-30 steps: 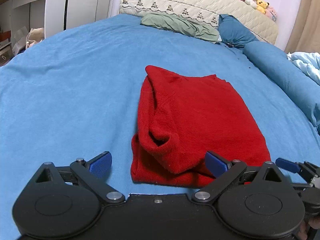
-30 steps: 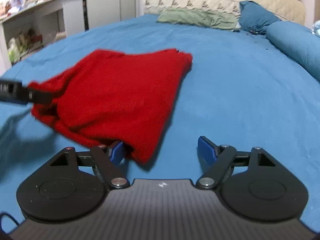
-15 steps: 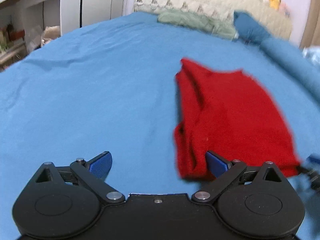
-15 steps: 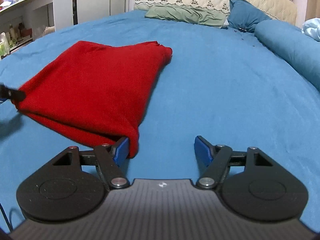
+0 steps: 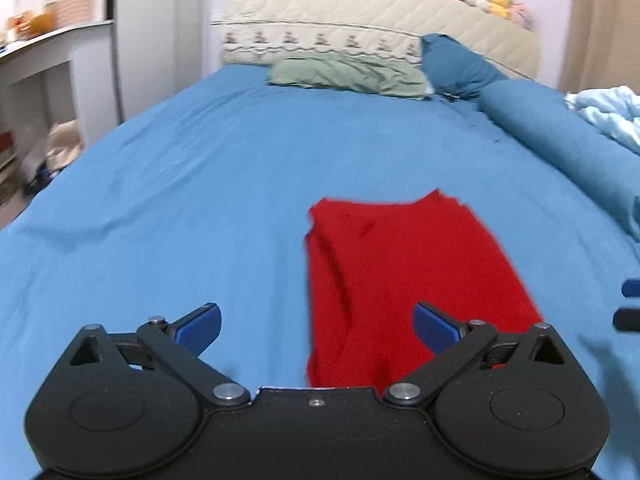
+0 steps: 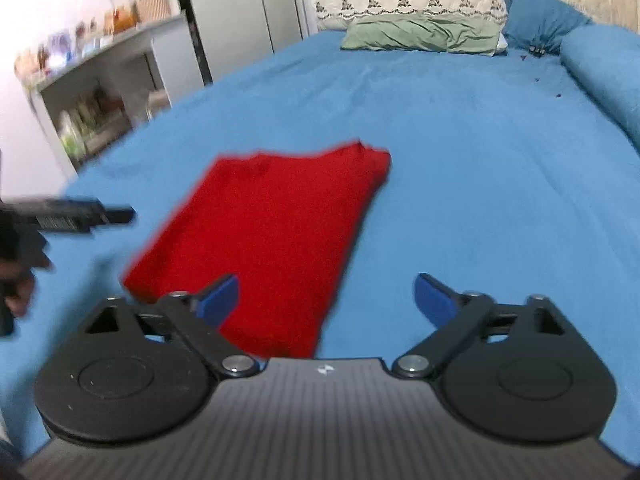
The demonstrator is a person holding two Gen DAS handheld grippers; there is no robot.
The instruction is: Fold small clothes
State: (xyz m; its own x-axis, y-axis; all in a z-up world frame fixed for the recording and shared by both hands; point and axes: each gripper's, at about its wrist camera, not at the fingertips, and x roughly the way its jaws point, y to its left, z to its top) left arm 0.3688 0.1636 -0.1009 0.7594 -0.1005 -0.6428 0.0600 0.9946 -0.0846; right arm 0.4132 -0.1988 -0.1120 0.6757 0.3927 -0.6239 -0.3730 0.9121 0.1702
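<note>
A red knit garment [image 5: 404, 276] lies folded flat on the blue bed sheet [image 5: 200, 184]; it also shows in the right wrist view [image 6: 276, 236]. My left gripper [image 5: 316, 326] is open and empty, raised above the garment's near left edge. My right gripper [image 6: 326, 298] is open and empty, raised above the garment's near right edge. The left gripper's tip [image 6: 80, 216] shows at the left of the right wrist view. The right gripper's fingertips [image 5: 630, 304] show at the right edge of the left wrist view.
A green pillow [image 5: 348, 74], a dark blue pillow [image 5: 456, 66] and a blue bolster [image 5: 560, 140] lie at the bed's head and right side. A light blue quilt [image 5: 612, 112] is far right. White shelves [image 6: 100, 92] stand left of the bed.
Both grippers let go of the garment's near corners and pulled back and up. The garment now lies flat on the sheet, farther from both cameras.
</note>
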